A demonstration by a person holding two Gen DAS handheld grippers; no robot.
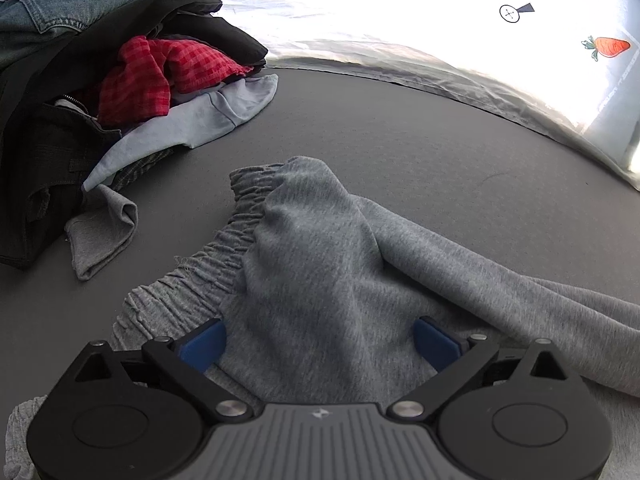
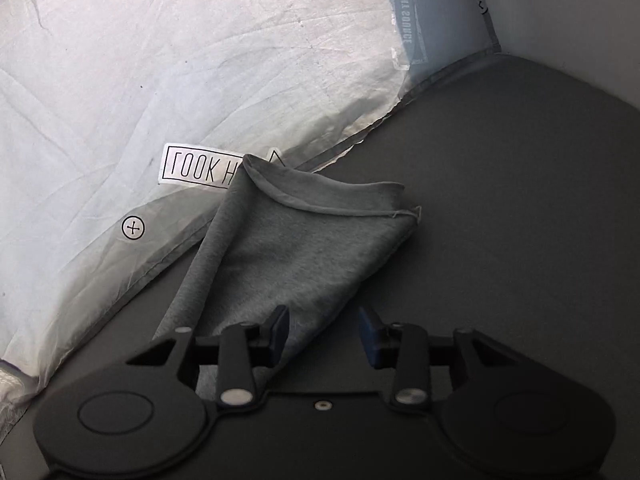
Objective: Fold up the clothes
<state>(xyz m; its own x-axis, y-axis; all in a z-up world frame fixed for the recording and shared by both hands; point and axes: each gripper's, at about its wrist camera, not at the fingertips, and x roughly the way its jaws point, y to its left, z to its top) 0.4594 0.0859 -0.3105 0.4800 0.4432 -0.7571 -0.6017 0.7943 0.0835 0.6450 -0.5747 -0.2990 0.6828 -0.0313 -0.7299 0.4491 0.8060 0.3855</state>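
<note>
Grey sweatpants (image 1: 312, 248) lie crumpled on the dark grey mat (image 1: 400, 132), their gathered elastic waistband (image 1: 224, 248) to the left. My left gripper (image 1: 320, 340) hovers over the waist area, open wide; cloth lies between its blue pads (image 1: 204, 344) but they do not press on it. In the right wrist view a leg end of the sweatpants (image 2: 304, 240) rests on the mat (image 2: 500, 200), its hem (image 2: 332, 202) turned up at the far side. My right gripper (image 2: 324, 330) stands partly open just above the leg's near edge, gripping nothing.
A pile of clothes (image 1: 80, 80) sits at the left: denim, black pieces, a red checked cloth (image 1: 160, 72), a pale blue shirt (image 1: 192, 120). A white sheet (image 2: 160, 60) with printed marks, a carrot picture (image 1: 610, 46) and a label (image 2: 196, 168) borders the mat's far side.
</note>
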